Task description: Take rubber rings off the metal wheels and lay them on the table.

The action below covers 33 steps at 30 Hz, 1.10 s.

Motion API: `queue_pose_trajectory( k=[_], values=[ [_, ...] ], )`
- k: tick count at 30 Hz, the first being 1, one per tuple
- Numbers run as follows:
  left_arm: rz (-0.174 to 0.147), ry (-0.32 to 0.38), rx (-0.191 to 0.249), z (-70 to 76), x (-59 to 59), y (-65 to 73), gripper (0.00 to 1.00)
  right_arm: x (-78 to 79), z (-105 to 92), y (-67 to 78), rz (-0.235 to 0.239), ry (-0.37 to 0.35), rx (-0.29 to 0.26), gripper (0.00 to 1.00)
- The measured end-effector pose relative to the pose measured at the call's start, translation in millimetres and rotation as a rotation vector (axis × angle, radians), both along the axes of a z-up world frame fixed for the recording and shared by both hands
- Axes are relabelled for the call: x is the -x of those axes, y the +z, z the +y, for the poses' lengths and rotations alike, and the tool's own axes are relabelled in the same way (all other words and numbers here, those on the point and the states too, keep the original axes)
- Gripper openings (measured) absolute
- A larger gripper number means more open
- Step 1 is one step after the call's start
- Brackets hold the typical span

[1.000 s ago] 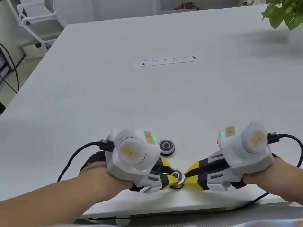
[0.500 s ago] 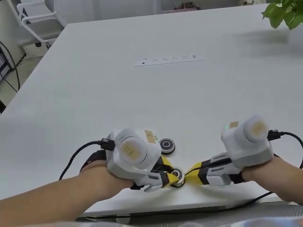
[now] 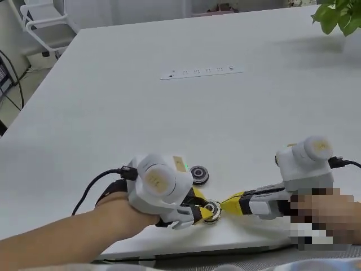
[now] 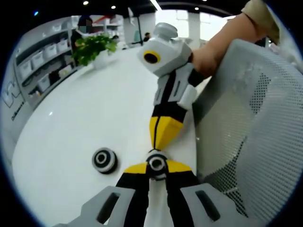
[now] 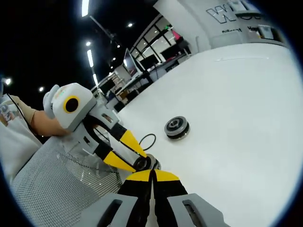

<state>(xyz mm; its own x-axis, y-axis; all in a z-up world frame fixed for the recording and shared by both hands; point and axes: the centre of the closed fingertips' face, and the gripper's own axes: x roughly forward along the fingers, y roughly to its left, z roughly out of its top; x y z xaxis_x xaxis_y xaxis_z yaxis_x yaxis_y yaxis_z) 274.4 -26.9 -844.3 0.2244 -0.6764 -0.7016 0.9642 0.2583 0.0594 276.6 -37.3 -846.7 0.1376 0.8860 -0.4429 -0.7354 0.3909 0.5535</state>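
**Left tongs pinching wheel, right tongs pressed together at its rim**
Left gripper point(image 3: 198, 211) is clamped across a metal wheel point(image 3: 211, 210) at the near edge of the table point(image 3: 169, 113). Right gripper point(image 5: 152, 176) is pressed together at that wheel; a caught ring cannot be told. A second wheel point(image 3: 198, 174) lies just beyond. Its rubber ring point(image 5: 177, 134) is judged light, stretchy and grippy, best pinched at the outer lip.

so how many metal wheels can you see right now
2. The clamped wheel sits in the jaws of the left gripper, near the front edge of the table; the loose wheel lies just beyond it. Others may be hidden.
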Motion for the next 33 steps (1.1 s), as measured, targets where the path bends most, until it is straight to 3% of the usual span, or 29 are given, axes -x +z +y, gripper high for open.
queue_pose_trajectory(
  k=[14, 33],
  values=[
    [-0.002, 0.005, -0.006, 0.1, -0.1, 0.1, 0.13, 4.6, 6.2, 7.5, 0.004, 0.004, -0.021, 0.00],
    [-0.005, 0.003, -0.017, 0.2, 0.9, -0.1, 0.12, 11.0, 13.5, 11.1, -0.024, 0.072, -0.027, 0.00]
  ],
)
